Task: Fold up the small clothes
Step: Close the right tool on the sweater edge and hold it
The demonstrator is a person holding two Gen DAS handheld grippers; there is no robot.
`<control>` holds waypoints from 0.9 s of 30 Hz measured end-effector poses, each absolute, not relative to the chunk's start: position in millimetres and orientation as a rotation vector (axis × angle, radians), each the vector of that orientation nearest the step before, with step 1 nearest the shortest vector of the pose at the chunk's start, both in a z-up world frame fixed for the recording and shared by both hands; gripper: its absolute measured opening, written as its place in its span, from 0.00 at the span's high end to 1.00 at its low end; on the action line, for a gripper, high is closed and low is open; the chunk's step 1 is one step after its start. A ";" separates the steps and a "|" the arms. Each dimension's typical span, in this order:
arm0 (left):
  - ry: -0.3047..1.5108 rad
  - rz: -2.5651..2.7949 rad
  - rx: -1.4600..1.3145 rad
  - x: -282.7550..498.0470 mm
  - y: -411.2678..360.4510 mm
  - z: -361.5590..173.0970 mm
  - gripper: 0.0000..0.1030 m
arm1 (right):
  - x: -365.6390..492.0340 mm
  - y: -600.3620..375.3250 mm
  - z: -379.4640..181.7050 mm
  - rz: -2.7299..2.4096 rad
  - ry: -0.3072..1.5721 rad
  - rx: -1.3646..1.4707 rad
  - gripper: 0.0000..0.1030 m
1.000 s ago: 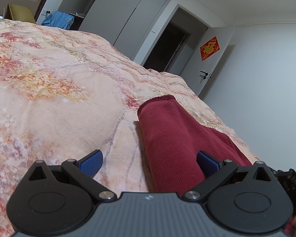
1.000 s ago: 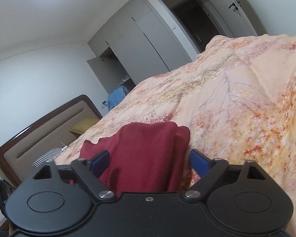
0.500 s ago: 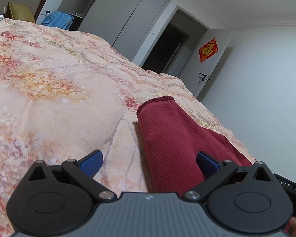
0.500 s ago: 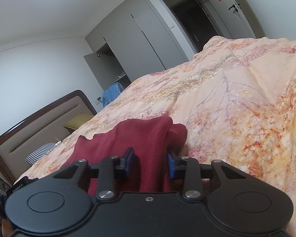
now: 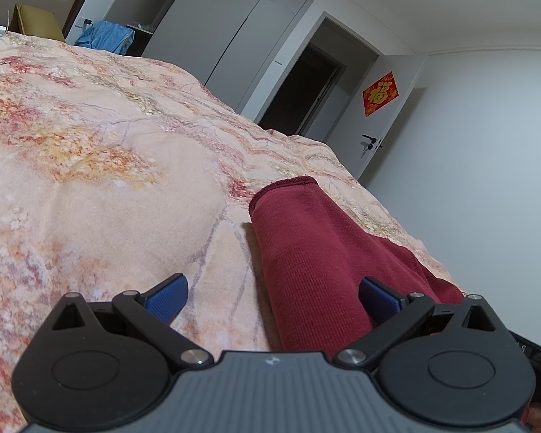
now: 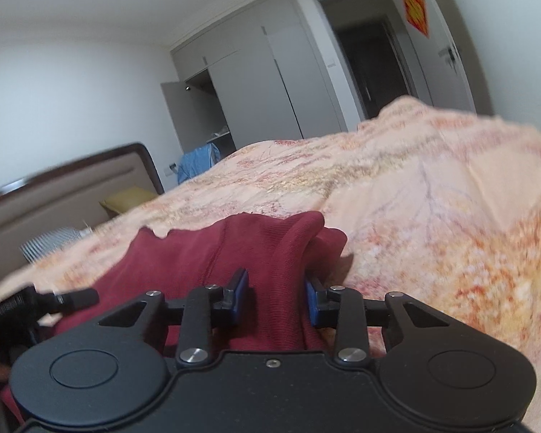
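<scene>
the dark red garment (image 5: 306, 252) lies on the bed's floral peach quilt (image 5: 90, 187), near the quilt's near right edge in the left wrist view, with a rolled or folded hem at its far end and loose folds trailing off to the right.

the left hand-held gripper (image 5: 272, 296) is released: its blue pads stand wide apart, the left pad (image 5: 167, 297) over bare quilt and the right pad (image 5: 378, 299) over the red cloth, and nothing is pinched between them.

the right hand-held gripper (image 6: 276, 297) is clenched on a bunched ridge of the dark red garment (image 6: 234, 252); its jaws have just been closing, and both blue pads now press against the cloth from either side. the fabric rises in a fold just beyond the pads, with a wavy edge spread out to the left. this view is blurred.

at the far side of the room stand a grey wardrobe (image 5: 234, 29), a dark open doorway (image 5: 299, 93) and a door with a red paper decoration (image 5: 380, 93). a blue cloth (image 5: 104, 36) and a padded headboard (image 6: 54, 195) sit at the far left.
</scene>
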State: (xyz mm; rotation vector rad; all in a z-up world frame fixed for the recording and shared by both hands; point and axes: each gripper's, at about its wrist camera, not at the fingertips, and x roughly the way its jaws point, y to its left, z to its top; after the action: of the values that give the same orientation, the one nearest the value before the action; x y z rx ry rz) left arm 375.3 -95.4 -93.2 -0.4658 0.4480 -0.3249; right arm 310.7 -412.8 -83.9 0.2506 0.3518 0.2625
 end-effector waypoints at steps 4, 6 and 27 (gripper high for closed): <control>0.449 -0.324 -0.465 375.4 -95.4 -93.3 0.00 | 308.2 -405.1 -83.1 0.243 0.336 0.191 0.64; 0.449 -0.324 -0.465 375.4 -95.3 -93.3 0.00 | 310.0 -407.8 -83.8 0.243 0.341 0.206 0.62; 0.582 -0.459 -0.376 383.0 -105.3 -75.2 0.00 | 324.3 -450.7 -99.1 0.339 0.406 0.521 0.57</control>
State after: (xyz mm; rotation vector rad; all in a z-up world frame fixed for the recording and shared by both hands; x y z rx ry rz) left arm 383.0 -105.3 -75.2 -0.3756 0.5819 -0.4594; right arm 324.3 -450.7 -99.1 0.5205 0.4056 0.3394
